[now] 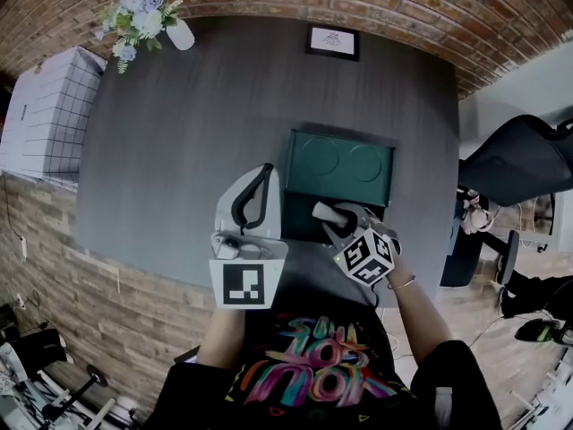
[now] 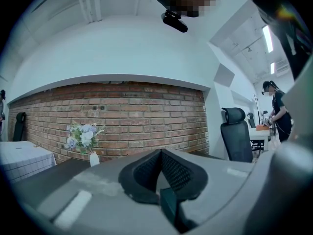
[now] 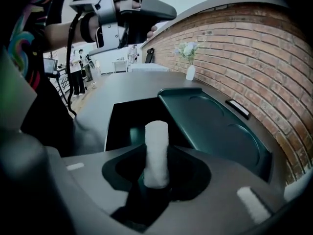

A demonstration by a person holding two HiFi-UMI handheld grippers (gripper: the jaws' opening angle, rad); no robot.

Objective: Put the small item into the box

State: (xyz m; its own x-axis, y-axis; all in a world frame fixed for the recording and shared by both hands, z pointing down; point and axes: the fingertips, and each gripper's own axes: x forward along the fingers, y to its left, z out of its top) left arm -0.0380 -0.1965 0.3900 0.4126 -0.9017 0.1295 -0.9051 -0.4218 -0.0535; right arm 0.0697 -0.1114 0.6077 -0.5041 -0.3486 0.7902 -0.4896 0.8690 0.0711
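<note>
A dark green box [image 1: 300, 227] stands open on the grey table [image 1: 179, 133], its lid [image 1: 340, 164] laid back behind it. My right gripper [image 1: 328, 215] hangs tilted down over the box's near right corner, shut on a small white cylinder [image 3: 156, 151]. In the right gripper view the cylinder stands upright between the jaws [image 3: 157, 164], with the box's dark opening [image 3: 128, 119] just beyond it and the lid [image 3: 210, 124] to the right. My left gripper [image 1: 266, 170] is held level to the left of the box, with its pads [image 2: 176, 173] meeting and nothing between them.
A vase of flowers [image 1: 143, 16] and a small framed card [image 1: 332, 40] stand at the table's far edge by the brick wall. A white checked table [image 1: 49, 110] is at the left and a black office chair [image 1: 519, 155] at the right.
</note>
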